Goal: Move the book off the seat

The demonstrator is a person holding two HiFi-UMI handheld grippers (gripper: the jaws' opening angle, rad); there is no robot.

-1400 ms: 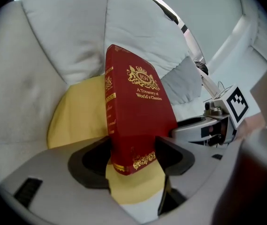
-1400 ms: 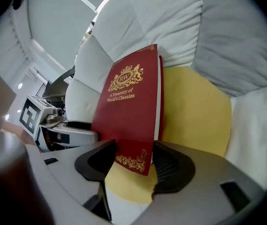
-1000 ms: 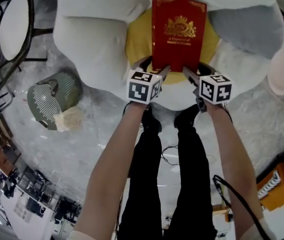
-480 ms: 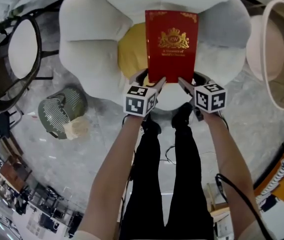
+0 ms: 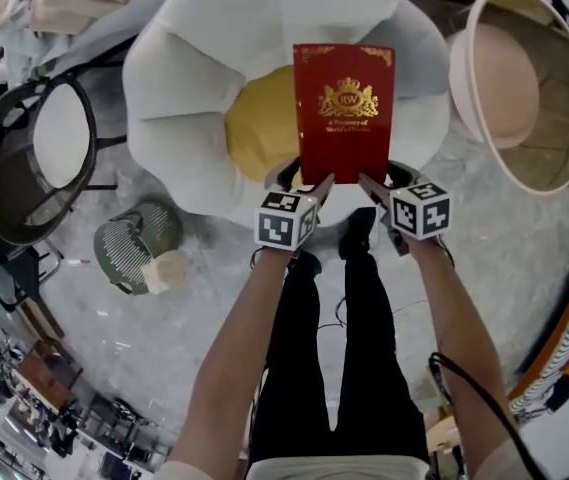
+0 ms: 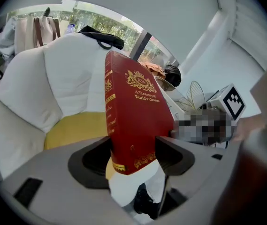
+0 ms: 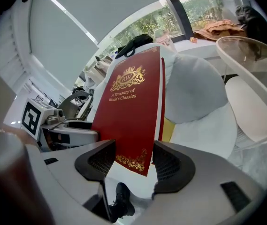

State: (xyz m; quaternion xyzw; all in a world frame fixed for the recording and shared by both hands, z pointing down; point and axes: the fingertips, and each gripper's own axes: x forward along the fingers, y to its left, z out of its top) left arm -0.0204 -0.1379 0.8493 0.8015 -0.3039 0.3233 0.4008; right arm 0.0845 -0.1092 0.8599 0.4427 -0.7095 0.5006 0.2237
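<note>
Floor, far left: green ribbed basket (image 5: 134, 245). Next to it, white petal-shaped seat (image 5: 179, 98) with a yellow cushion (image 5: 259, 123) at its centre.

Left gripper (image 5: 304, 181): jaws clamped on the lower spine-side corner of the red book (image 5: 345, 108). Book is held over the seat's front edge, gold-crest cover toward the person, bottom edge in the air and off the cushion.

Right gripper (image 5: 379, 180): jaws pinching the book's other lower corner.

Pink bowl chair (image 5: 524, 88) stands just right of the seat.
</note>
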